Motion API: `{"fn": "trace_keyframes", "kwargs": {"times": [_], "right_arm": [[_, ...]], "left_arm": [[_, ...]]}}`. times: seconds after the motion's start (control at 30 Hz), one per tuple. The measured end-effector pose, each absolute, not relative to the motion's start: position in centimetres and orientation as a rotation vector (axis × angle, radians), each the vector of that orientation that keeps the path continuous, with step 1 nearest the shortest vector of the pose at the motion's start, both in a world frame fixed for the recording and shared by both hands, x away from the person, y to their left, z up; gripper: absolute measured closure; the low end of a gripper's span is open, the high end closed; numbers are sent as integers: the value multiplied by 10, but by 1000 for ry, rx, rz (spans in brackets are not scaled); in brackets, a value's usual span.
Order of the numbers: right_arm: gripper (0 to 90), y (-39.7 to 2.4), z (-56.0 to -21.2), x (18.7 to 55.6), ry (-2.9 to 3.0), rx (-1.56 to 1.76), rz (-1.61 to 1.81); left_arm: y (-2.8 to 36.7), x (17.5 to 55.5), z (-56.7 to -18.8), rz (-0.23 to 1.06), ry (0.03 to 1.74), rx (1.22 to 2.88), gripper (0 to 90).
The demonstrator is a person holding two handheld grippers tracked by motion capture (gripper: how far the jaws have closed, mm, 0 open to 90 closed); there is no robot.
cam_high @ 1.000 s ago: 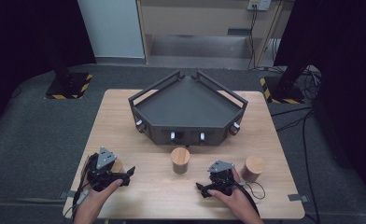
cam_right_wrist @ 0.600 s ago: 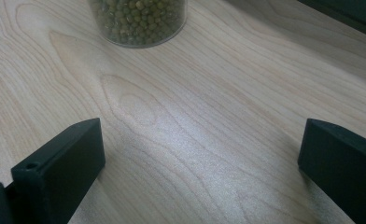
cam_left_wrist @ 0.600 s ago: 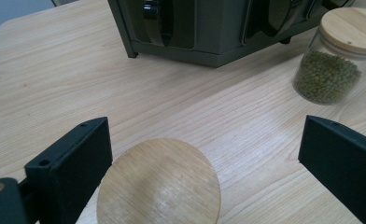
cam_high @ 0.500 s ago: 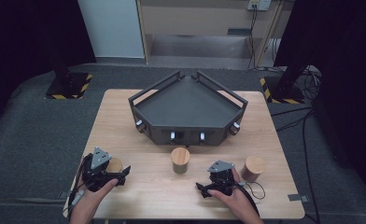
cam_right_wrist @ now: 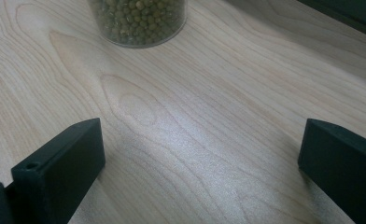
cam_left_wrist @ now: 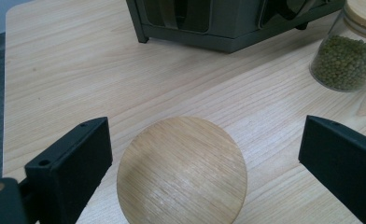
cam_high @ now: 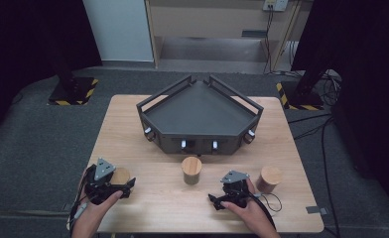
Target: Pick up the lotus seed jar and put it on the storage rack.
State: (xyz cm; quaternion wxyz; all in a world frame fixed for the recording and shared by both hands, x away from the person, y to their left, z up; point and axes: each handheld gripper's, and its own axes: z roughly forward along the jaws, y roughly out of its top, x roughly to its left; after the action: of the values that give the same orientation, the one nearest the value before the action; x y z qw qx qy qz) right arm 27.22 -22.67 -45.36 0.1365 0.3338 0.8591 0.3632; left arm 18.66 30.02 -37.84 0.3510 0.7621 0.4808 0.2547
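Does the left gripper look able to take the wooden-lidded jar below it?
Probably yes: the left gripper is open, its fingers either side of the jar's wooden lid, nothing between.

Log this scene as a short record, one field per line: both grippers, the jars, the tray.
left gripper: open, jaws either side of a wooden jar lid
right gripper: open over bare table
middle jar: glass, green beans inside, wooden lid, upright
right jar: wooden lid, upright beside the right hand
tray: dark, railed, behind the jars, nothing in it
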Motion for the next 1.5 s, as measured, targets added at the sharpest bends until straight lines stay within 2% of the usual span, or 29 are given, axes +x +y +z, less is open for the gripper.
{"fn": "trace_keyframes", "kwargs": {"times": [1.5], "right_arm": [[7, -227, -454, 272, 2487, 966, 1052]], "left_arm": [[308, 191, -404, 643, 1319, 1980, 19]]}}
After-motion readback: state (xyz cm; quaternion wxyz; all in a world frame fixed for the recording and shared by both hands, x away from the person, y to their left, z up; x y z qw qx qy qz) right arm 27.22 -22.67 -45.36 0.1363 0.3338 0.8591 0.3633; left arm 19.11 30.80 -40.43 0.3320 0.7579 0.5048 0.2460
